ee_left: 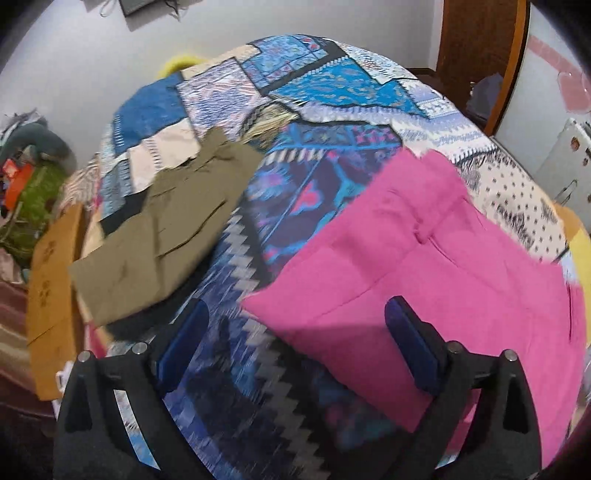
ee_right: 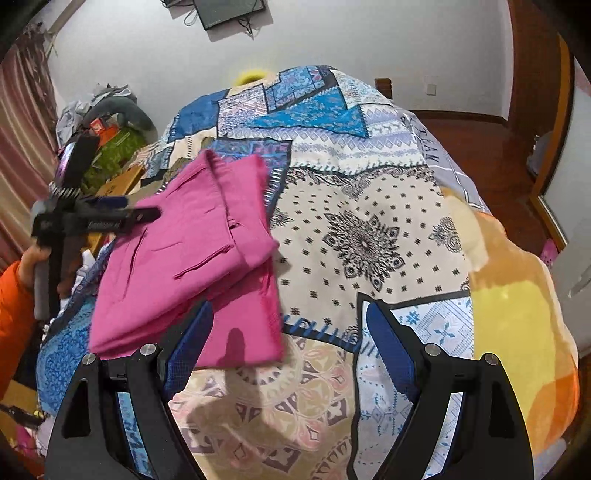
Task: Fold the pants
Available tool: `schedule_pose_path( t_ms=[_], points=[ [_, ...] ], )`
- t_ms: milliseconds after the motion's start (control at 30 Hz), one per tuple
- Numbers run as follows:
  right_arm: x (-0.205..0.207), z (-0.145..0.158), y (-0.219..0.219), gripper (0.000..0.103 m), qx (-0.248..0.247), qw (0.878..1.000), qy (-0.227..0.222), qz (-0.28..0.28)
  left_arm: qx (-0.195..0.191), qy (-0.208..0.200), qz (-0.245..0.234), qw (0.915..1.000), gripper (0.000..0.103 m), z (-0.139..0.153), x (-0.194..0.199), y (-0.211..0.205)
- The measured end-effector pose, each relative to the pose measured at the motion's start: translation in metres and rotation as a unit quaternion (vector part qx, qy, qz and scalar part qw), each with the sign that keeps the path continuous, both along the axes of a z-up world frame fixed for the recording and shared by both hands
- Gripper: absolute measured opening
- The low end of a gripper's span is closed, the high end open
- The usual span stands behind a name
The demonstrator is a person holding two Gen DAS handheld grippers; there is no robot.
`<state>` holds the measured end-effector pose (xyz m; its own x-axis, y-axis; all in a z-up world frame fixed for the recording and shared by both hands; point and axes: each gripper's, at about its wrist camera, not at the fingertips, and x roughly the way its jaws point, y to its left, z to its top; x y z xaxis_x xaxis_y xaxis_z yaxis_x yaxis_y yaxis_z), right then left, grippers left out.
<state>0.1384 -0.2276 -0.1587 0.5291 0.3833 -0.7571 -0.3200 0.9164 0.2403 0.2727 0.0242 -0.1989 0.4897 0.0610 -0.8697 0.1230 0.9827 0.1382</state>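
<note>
Patchwork bedspread (ee_left: 317, 122) in blues, purples and cream covers the bed and fills most of the left wrist view, with a white wall behind and a wooden door frame (ee_left: 509, 66) at upper right. Left gripper (ee_left: 295, 339) hangs above the cover with its blue-padded fingers (ee_left: 184, 343) spread wide — nothing between them, only a black-and-white zigzag patch showing through the gap. Pink pants (ee_left: 436, 266) lie folded flat on the bedspread to the right of the gap; the right-hand finger overlaps their near edge in the picture, but contact cannot be judged. Olive pants (ee_left: 162, 225), also folded, lie to the left on the cover, well apart from the pink ones. Brown cardboard box (ee_left: 51, 295) sits at the bed's left edge, with a pile of mixed clutter beyond it. The view is slightly motion-blurred.

Right wrist view: same bedspread (ee_right: 369, 229), here showing a cream patch with a black mandala print. Right gripper (ee_right: 291, 343) is likewise released, its fingers (ee_right: 391, 350) wide apart over the cover and holding nothing. Pink pants (ee_right: 192, 258) lie folded to the left of centre, their near edge just beside the left-hand finger. Left gripper (ee_right: 147, 213) appears at far left — held by a hand (ee_right: 33, 262) with an orange sleeve — its tips over the pants' left edge. An orange-yellow blanket (ee_right: 517, 325) lies at the right side of the bed. A dark screen (ee_right: 229, 11) hangs on the wall.
</note>
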Motion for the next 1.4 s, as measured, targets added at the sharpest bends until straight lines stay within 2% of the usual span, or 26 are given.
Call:
schedule_pose_path(
  t_ms=[100, 300, 533, 733, 833, 967, 1100, 1267, 1400],
  points=[
    [0.000, 0.003, 0.009, 0.083, 0.003, 1.000, -0.006, 0.010, -0.010, 0.011, 0.009, 0.9998, 0.098, 0.002, -0.021, 0.015],
    [-0.003, 0.008, 0.034, 0.083, 0.007, 0.999, -0.018, 0.042, -0.074, 0.039, 0.025, 0.9962, 0.098, 0.003, -0.064, 0.041],
    [-0.004, -0.002, 0.064, 0.083, 0.012, 0.997, -0.011, 0.081, -0.131, 0.025, 0.017, 0.9909, 0.098, 0.010, -0.103, 0.044],
    [0.002, -0.019, 0.063, 0.082, 0.029, 0.996, 0.022, 0.083, -0.092, -0.018, 0.021, 0.9954, 0.097, 0.019, -0.122, 0.052],
    [0.001, -0.021, 0.055, 0.082, 0.028, 0.996, 0.024, 0.078, -0.066, -0.018, 0.027, 0.9973, 0.096, 0.016, -0.127, 0.062],
    [-0.001, -0.019, 0.041, 0.079, -0.005, 0.998, 0.014, 0.058, -0.024, -0.007, 0.045, 0.9987, 0.090, 0.008, -0.127, 0.077],
    [0.004, -0.020, 0.024, 0.072, -0.037, 0.999, 0.022, 0.031, -0.023, -0.023, 0.065, 0.9973, 0.090, 0.018, -0.125, 0.095],
    [0.008, -0.004, 0.011, 0.072, 0.003, 1.000, 0.017, 0.011, -0.050, -0.061, 0.057, 0.9952, 0.090, 0.046, -0.114, 0.096],
    [0.012, 0.007, 0.021, 0.072, 0.030, 0.999, 0.013, 0.016, -0.077, -0.062, 0.028, 0.9947, 0.090, 0.053, -0.097, 0.083]
  ],
)
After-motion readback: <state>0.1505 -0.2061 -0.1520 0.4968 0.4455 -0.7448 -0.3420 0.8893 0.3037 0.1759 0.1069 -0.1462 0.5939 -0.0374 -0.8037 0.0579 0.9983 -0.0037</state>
